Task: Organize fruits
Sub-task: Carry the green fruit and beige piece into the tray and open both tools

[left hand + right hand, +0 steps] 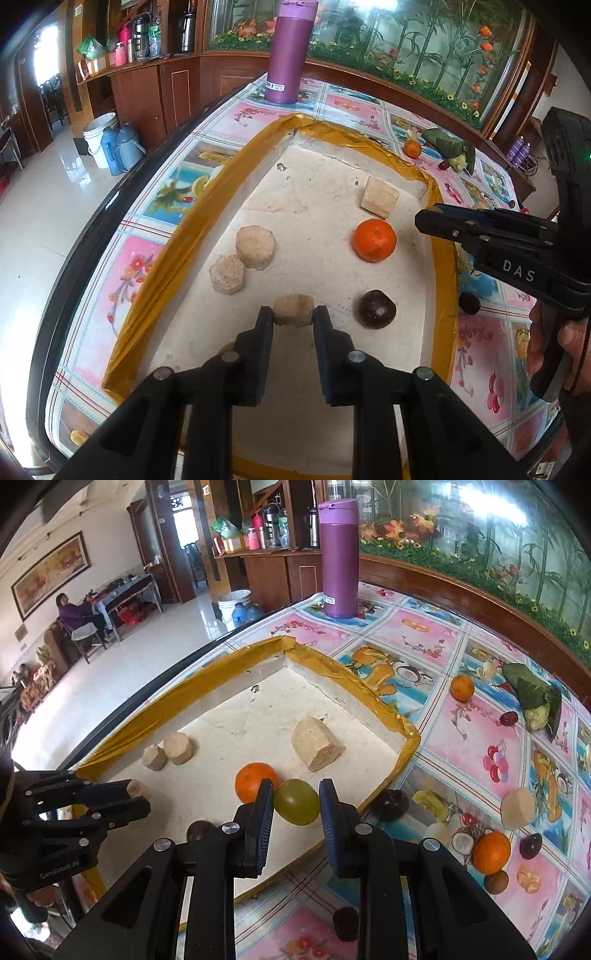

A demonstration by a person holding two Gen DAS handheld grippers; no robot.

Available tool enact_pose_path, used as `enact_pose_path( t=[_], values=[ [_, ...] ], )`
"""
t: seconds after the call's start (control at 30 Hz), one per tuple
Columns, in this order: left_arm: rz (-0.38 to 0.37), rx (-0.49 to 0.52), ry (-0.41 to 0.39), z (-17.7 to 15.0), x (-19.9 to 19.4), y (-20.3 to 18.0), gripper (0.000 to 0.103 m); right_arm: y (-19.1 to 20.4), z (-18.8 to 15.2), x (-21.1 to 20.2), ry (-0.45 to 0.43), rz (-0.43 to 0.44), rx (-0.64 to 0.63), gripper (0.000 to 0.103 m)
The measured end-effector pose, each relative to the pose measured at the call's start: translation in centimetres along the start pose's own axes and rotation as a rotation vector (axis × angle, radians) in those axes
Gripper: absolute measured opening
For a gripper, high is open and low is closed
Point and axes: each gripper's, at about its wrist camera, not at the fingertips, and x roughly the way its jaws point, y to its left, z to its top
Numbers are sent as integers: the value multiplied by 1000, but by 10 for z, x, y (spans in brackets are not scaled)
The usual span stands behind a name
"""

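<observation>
My left gripper (293, 314) is shut on a small beige cut chunk (293, 309), held low over the near part of a white tray with a yellow taped rim (173, 240). In the tray lie an orange (374, 240), a dark round fruit (376, 309) and three more beige chunks (256, 246). My right gripper (295, 794) is shut on a green grape-like fruit (296, 802), above the tray's near right edge (373, 797), close to the orange (253, 781). The left gripper (138, 795) shows at the left of the right wrist view.
A purple bottle (339, 557) stands at the table's far end. Outside the tray on the flowered tablecloth lie two oranges (491, 852), a beige chunk (517, 808), several dark fruits (393, 805) and a green leaf bundle (535, 698). The table's black edge (92, 229) runs along the left.
</observation>
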Motion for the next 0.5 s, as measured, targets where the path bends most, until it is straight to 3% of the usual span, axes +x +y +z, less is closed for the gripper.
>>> enact_pose_path(
  t=[0.5],
  values=[
    [15,2,19,0,17,0,25,-3,0,28,23,-33,-52,24]
  ],
)
